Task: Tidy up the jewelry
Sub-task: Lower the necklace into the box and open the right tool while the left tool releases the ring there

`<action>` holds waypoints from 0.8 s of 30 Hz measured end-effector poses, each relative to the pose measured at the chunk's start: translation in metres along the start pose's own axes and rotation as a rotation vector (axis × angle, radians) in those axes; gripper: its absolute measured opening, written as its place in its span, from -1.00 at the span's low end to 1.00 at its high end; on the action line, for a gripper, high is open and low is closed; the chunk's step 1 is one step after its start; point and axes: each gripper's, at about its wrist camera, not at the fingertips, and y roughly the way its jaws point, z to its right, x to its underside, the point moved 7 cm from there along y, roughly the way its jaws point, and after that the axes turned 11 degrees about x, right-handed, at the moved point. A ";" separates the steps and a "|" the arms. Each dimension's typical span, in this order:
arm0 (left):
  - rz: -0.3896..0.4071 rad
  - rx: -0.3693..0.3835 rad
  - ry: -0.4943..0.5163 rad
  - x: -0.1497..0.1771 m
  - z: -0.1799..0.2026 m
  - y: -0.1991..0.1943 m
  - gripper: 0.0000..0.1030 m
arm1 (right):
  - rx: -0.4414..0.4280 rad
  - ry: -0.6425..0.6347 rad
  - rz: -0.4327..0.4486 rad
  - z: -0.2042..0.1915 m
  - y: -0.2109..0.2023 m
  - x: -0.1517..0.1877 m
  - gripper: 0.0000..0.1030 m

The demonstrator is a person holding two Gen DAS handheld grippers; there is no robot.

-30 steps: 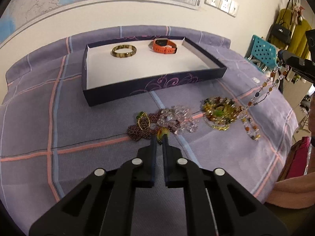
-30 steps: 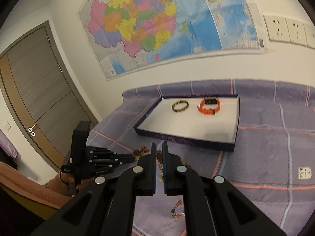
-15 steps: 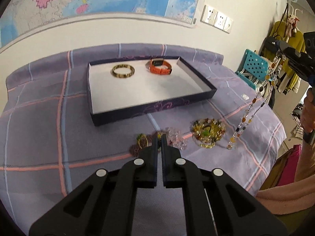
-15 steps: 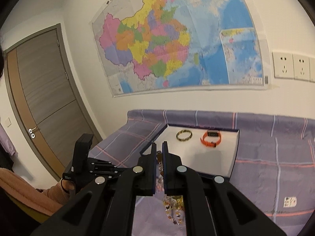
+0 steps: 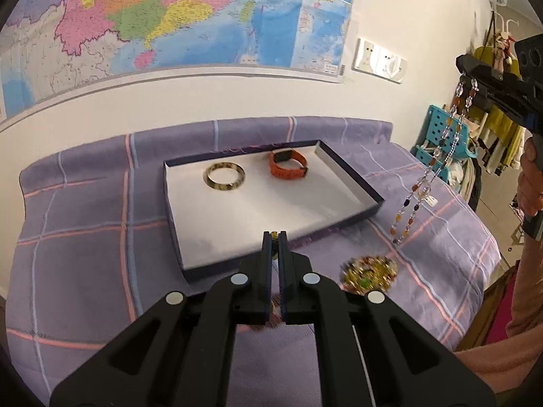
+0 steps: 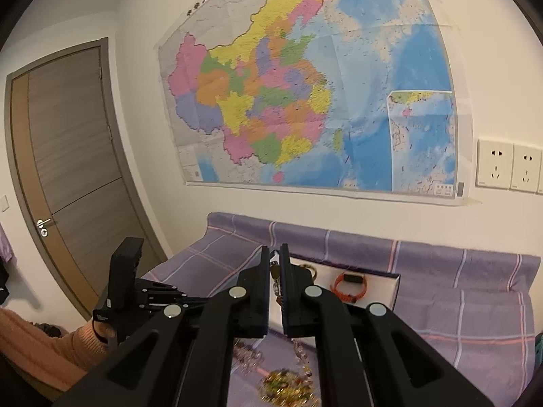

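Purple plaid cloth (image 5: 85,237) under map (image 6: 305,84); both grippers clamp bead strands.

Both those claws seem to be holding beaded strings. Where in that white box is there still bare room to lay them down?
The box is bare across its near half, in front of the bangle and the orange watch. The back is taken. On the cloth, the gold bead pile crowds the near right.

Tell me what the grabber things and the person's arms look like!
Each hand-held gripper, left and right, is matte black plastic with two flat, straight fingers, angular cut-out arms and round silver bolts. A small white label marks the left one's handle. The person's sleeves are soft orange-pink knit. No cables show.
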 end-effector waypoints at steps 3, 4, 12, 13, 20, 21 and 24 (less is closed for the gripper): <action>0.003 -0.007 -0.010 -0.011 -0.009 0.005 -0.93 | 0.000 0.010 0.004 0.005 0.012 -0.011 -0.92; 0.003 -0.014 -0.017 -0.015 -0.014 0.008 -0.93 | -0.003 0.012 0.006 0.006 0.016 -0.014 -0.92; -0.014 -0.017 -0.044 -0.033 -0.036 0.033 -0.93 | -0.013 0.048 0.000 0.015 0.058 -0.028 -0.92; -0.016 -0.013 -0.049 -0.035 -0.038 0.035 -0.93 | -0.016 0.058 -0.009 0.017 0.067 -0.029 -0.92; -0.038 -0.021 -0.065 -0.048 -0.054 0.062 -0.93 | -0.013 0.088 -0.042 0.026 0.108 -0.030 -0.92; -0.041 -0.025 -0.067 -0.050 -0.057 0.066 -0.93 | -0.014 0.088 -0.046 0.026 0.113 -0.031 -0.92; -0.052 -0.035 -0.071 -0.055 -0.064 0.076 -0.93 | -0.017 0.086 -0.055 0.027 0.124 -0.030 -0.92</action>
